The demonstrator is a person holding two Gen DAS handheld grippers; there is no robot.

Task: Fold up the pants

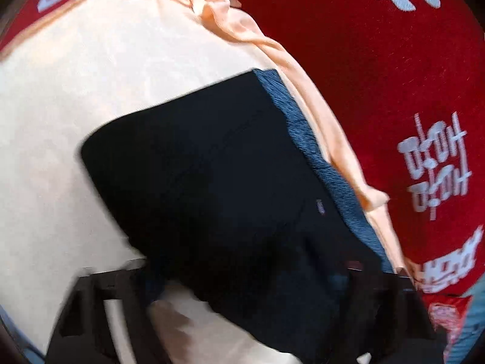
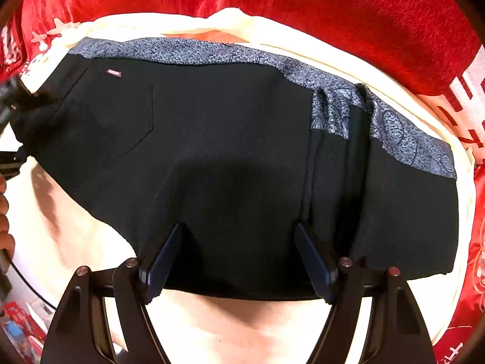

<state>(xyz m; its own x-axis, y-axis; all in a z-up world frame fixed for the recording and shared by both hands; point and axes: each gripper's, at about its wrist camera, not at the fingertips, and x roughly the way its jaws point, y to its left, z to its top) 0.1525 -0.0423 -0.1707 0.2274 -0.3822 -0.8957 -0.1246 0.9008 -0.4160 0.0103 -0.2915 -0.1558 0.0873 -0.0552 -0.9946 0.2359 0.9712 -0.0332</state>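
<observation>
The black pants (image 2: 230,139) lie folded on a cream cloth (image 2: 78,230), with a blue patterned lining strip (image 2: 194,53) along the far edge and a back pocket at the left. My right gripper (image 2: 239,239) is open, its two dark fingers resting over the near edge of the pants, nothing pinched. In the left wrist view the pants (image 1: 212,176) fill the centre, blurred. My left gripper (image 1: 248,279) is at the pants' near end with fabric over and between its fingers; whether it grips is unclear. It shows at the far left of the right wrist view (image 2: 12,97).
A red blanket with white lettering (image 1: 379,75) surrounds the cream cloth (image 1: 91,91). A peach cloth edge (image 1: 242,27) bunches along the pants' far side. A hand and cable (image 2: 6,221) are at the left. Colourful packets (image 2: 18,327) lie at bottom left.
</observation>
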